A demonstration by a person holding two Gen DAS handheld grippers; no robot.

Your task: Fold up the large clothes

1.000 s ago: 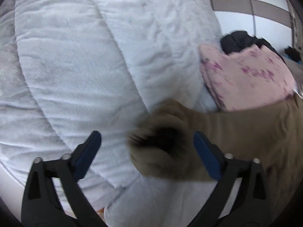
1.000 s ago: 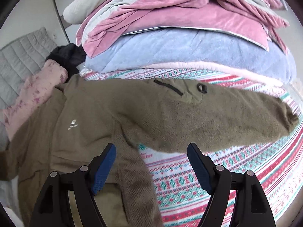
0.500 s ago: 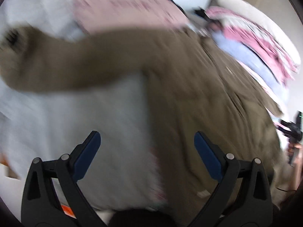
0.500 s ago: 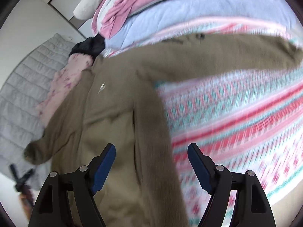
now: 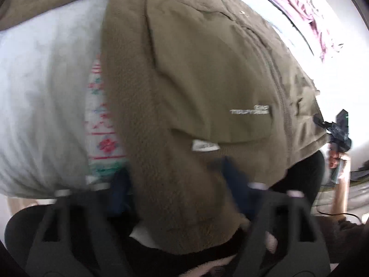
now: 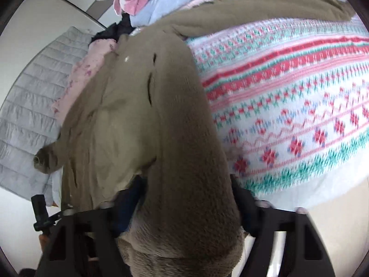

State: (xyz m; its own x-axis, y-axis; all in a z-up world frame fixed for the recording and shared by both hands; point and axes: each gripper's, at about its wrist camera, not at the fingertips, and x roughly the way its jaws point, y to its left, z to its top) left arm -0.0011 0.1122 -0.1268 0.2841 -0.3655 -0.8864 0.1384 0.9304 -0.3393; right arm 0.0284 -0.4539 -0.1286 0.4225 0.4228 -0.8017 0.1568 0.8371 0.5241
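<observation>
Both claws apparently straddle jacket (image 6: 161, 127) hem.

Motion blur smears the left tool (image 5: 177, 196), and the white lettering (image 5: 250, 111) on the jacket (image 5: 196, 80) is unreadable. The jacket's hem hides the right tool's (image 6: 184, 207) right fingertip.

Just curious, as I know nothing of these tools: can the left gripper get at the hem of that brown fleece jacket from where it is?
Probably yes: the left gripper already straddles the jacket's hem, with nothing between them.
</observation>
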